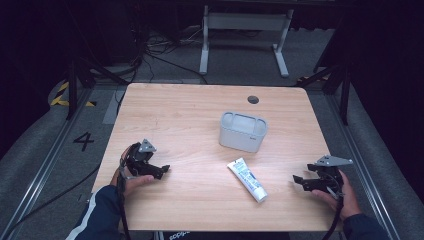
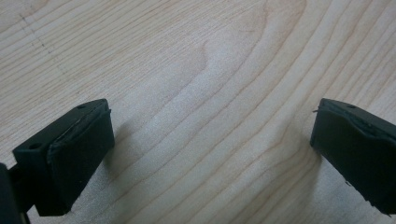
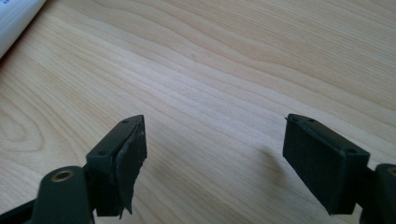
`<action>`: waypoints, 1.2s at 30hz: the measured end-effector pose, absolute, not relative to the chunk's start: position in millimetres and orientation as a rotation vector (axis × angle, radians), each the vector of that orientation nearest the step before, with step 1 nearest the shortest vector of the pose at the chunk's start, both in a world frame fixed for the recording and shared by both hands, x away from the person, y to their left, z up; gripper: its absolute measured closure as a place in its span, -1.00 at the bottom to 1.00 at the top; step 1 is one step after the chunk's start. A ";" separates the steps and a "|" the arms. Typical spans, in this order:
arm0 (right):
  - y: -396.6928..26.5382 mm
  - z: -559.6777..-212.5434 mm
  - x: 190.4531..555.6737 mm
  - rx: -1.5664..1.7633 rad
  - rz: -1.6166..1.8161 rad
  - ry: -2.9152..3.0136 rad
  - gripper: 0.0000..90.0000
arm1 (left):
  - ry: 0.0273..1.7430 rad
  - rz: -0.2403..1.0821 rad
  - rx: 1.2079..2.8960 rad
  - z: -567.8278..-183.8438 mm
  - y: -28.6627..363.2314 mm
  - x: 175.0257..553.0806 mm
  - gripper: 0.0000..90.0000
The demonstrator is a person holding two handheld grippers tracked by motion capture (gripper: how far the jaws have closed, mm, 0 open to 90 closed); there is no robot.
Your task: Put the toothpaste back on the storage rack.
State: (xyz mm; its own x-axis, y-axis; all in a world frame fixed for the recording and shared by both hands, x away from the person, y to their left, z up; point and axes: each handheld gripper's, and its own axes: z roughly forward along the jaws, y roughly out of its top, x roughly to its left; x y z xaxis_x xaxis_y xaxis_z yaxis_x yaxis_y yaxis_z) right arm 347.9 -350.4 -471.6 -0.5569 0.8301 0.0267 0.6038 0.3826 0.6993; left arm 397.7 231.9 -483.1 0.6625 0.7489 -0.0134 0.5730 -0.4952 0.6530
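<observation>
Bare table between left gripper and tube

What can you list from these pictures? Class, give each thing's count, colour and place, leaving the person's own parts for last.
table: one, light wood, centre of the high view.
container: one, grey, open-topped, on the table right of centre.
tube: one, white with blue print, lying flat in front of the container, apart from it.
round hole cover: one, dark, near the table's far edge.
frame legs: one set, white, on the floor beyond the table.
floor marking "4": one, black, left of the table.
left hand-held gripper: one, black, open, near left.
right hand-held gripper: one, black, open, near right.
</observation>
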 end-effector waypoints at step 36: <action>-236.8 -427.2 343.5 1.002 1.011 2.464 -0.36 | 1.020 0.359 2.242 -483.1 232.1 395.6 -1.00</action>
